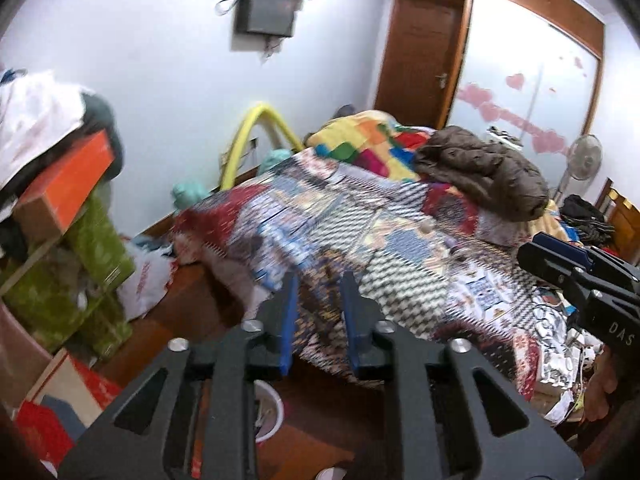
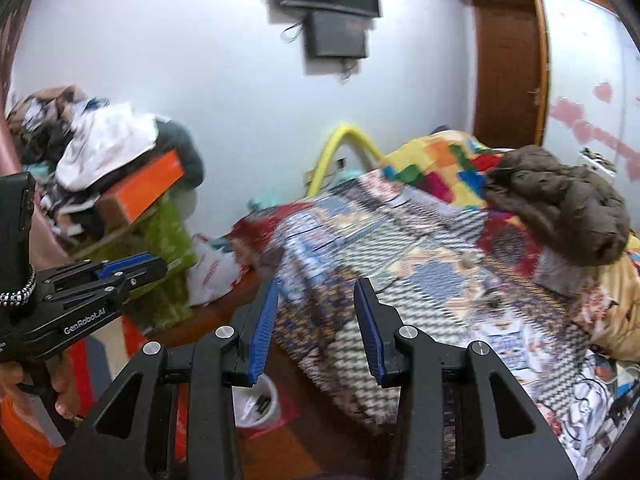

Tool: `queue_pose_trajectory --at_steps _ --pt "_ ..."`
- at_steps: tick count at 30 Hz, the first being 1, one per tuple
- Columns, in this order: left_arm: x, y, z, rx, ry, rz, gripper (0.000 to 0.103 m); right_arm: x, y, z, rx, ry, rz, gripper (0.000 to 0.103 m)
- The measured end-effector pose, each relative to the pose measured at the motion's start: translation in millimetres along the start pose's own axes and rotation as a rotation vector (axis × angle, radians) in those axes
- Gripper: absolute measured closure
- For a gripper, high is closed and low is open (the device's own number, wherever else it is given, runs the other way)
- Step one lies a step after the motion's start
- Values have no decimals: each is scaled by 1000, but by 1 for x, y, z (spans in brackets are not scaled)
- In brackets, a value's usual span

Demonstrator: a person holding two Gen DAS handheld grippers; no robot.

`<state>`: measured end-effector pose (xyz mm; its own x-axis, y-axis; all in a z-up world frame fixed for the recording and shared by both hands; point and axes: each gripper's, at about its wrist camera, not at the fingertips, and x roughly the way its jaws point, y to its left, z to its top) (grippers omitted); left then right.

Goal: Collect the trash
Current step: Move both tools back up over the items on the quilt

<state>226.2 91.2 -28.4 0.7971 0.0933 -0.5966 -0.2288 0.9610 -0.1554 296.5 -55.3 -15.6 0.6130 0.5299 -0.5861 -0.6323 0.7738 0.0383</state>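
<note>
Crowding the patterned bed (image 1: 360, 216), a brown jacket (image 1: 484, 168) lies beyond both grippers' empty, parted fingers (image 2: 264, 328)

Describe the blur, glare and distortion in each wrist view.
Left wrist view: motion blur smears the patterned bedspread and green boxes; the frosted window glares white; fisheye bends the door. Right wrist view: the bedspread is equally smeared, the left gripper stays fairly sharp, and dark vignetting rings the corners.
</note>
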Motion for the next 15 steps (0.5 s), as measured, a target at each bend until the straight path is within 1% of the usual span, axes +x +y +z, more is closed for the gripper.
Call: queue_pose_trajectory --at_steps 4,6,7,11,15 --pt "16 -38 17 46 -7 -45 70 -12 -40 5 40 -25 -70 67" --pt "29 -55 23 62 -4 -68 63 -16 -62 6 55 -29 -109 67" --pt "36 -65 27 69 -1 -83 62 -18 -70 6 61 -30 -121 67" --pt "72 -100 39 97 33 -137 61 -16 -117 2 116 -16 -199 67" --pt "111 -132 44 131 80 -176 61 -12 -160 -7 172 10 -254 67"
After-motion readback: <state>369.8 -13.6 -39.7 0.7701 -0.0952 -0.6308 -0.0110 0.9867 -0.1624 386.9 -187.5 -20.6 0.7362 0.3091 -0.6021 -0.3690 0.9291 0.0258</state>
